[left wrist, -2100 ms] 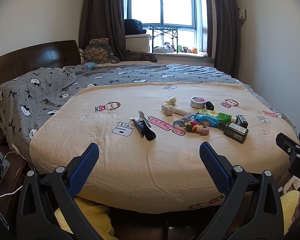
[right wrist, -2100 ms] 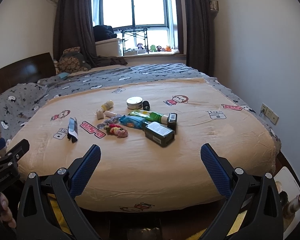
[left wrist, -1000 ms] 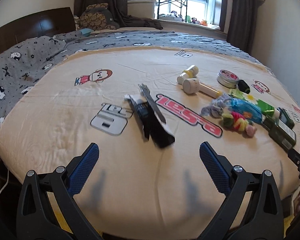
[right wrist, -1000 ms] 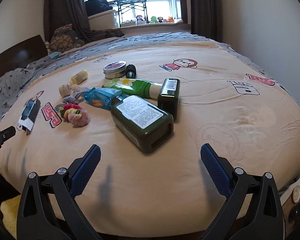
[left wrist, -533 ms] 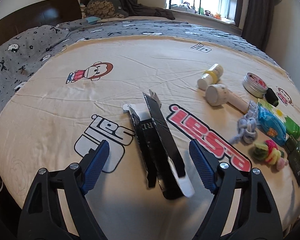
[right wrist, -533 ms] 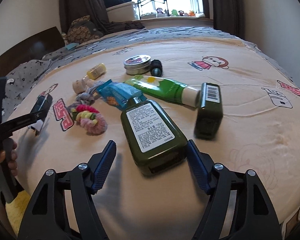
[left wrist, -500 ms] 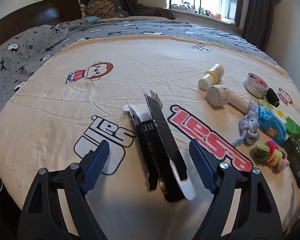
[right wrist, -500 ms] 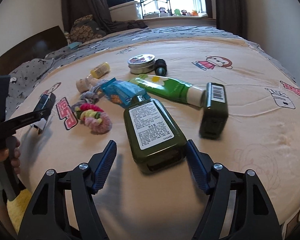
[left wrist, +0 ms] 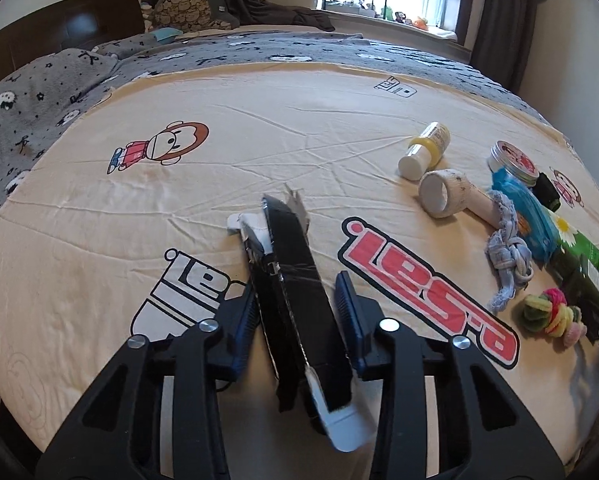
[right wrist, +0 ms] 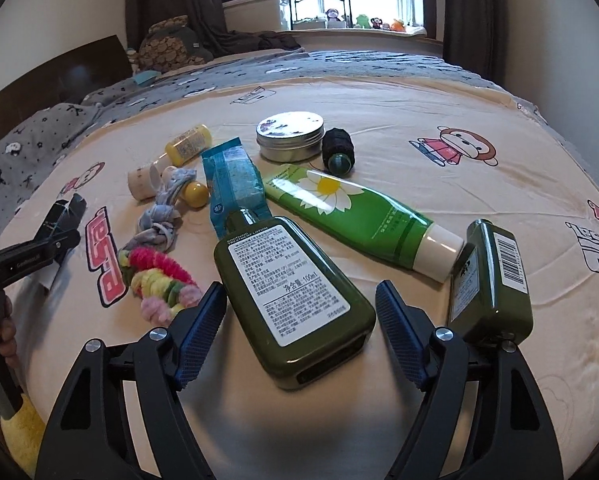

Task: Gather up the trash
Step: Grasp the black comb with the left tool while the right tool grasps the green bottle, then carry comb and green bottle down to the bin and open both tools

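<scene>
So the left gripper [left wrist: 297, 316] has just been closing in on the flattened black wrapper [left wrist: 299, 300] lying on the cream bedsheet [left wrist: 299, 128]. The wrapper sits right between the blue pads [left wrist: 349, 320]; the left one looks pressed against it, but I honestly can't tell if the right pad is touching or a hair off. From that wrapper, the white tube [left wrist: 447, 196] and yellow bottle [left wrist: 425, 148] lie out around 2 o'clock, with the colourful hair ties [left wrist: 551, 314] at about 3. Over on the other side, the right gripper [right wrist: 299, 332] has its jaws spread apart, having just opened a bit, straddling the bottom end of the dark green lotion bottle [right wrist: 295, 292] without the pads touching it. From that bottle, a smaller green bottle [right wrist: 491, 280] sits at 3 o'clock, the daisy tube [right wrist: 355, 212] at 1, and the blue packet [right wrist: 235, 184] at 11, touching the bottle's neck.
</scene>
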`<state>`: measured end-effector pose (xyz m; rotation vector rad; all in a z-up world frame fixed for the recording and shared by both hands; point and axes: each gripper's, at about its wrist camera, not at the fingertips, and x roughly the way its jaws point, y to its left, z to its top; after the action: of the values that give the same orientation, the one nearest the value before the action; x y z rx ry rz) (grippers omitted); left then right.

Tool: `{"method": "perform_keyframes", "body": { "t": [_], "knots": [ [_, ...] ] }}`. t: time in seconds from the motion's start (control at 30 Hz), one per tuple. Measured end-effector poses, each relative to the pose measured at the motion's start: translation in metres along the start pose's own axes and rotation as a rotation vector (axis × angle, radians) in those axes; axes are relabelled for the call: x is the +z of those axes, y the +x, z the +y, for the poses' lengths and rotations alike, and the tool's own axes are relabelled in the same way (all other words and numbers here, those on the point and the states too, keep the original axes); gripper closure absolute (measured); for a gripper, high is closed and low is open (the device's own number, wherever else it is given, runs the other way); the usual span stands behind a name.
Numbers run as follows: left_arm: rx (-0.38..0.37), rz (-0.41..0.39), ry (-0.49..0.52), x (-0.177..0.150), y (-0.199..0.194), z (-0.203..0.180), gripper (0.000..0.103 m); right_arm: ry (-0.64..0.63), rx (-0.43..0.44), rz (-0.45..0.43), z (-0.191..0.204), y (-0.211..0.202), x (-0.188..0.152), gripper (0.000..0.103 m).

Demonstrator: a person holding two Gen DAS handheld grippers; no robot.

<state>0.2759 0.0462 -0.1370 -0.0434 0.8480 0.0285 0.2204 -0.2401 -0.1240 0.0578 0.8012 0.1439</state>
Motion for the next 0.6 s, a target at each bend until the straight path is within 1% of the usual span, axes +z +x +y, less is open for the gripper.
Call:
{"method": "perform_keyframes", "body": {
  "t": [0.07,0.13,0.17,0.23,0.33,0.47,0.6],
  "knots": [
    [-0.010,0.001,0.012,-0.002,-0.002,-0.001,0.076,-0.013,0.004,0.006,0.002,0.003,0.002,0.027],
    [-0.019,0.001,0.027,-0.004,-0.005,-0.004,0.078,-0.022,0.021,0.012,0.003,0.004,0.003,0.032],
    [-0.023,0.000,0.032,-0.006,-0.007,-0.005,0.079,-0.026,0.027,0.014,0.004,0.004,0.003,0.038],
    [-0.041,-0.001,0.043,-0.011,-0.012,-0.007,0.079,-0.038,0.020,0.016,0.007,0.002,0.002,0.039],
    [-0.057,-0.003,0.054,-0.020,-0.020,-0.010,0.079,-0.021,0.024,0.006,0.008,-0.008,-0.006,0.041],
    [-0.092,-0.010,0.067,-0.036,-0.038,-0.016,0.079,-0.017,-0.005,-0.017,0.010,-0.030,-0.020,0.044],
    [-0.145,-0.046,0.090,-0.049,-0.072,-0.025,0.079,-0.030,-0.022,-0.076,0.014,-0.075,-0.030,0.046]
  ]
}}
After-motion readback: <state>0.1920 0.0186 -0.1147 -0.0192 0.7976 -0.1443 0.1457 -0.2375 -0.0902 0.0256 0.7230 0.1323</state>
